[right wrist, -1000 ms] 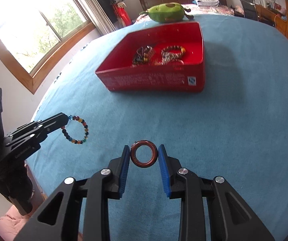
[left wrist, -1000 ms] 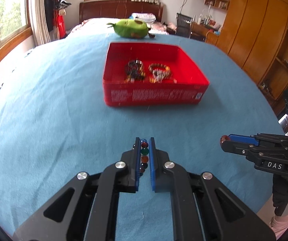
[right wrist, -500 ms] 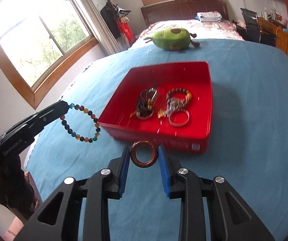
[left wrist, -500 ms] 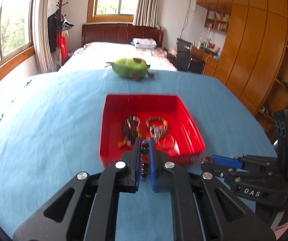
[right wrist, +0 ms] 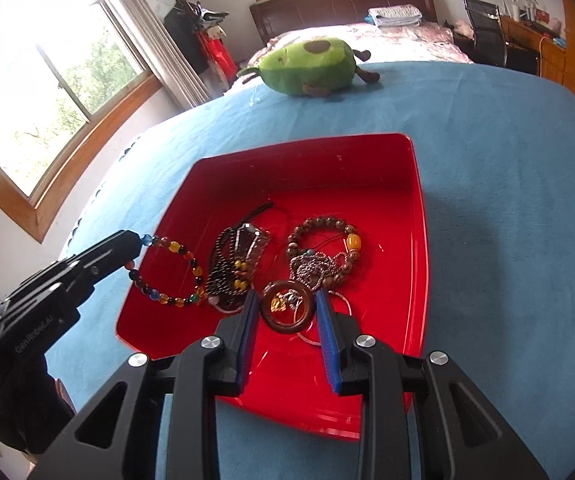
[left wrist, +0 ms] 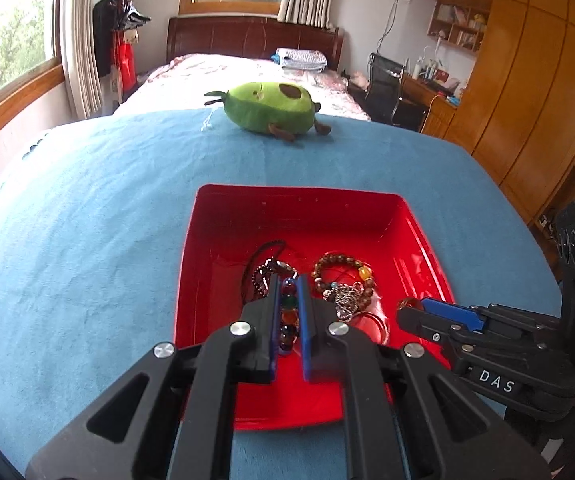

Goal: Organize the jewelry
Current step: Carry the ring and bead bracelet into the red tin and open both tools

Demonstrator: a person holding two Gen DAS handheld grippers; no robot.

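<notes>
Over the red tray (right wrist: 417, 184), the left claw (left wrist: 289, 300) is clenched on a limp, light beaded bracelet (right wrist: 167, 272) that dangles by one bead. The right claw (right wrist: 287, 312) is pinching a stiff, smooth brown ring (right wrist: 268, 314) across its width, which is probably slippery, so both likely drop cleanly.

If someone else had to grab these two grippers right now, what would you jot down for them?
Left gripper: shut on the multicoloured bead bracelet, held over the red tray.
Right gripper: shut on the brown ring, also over the tray.
Already in the tray: a dark necklace, a brown bead bracelet, a silver chain.
Done: both pieces carried to the tray.
Left: release both into it.
</notes>
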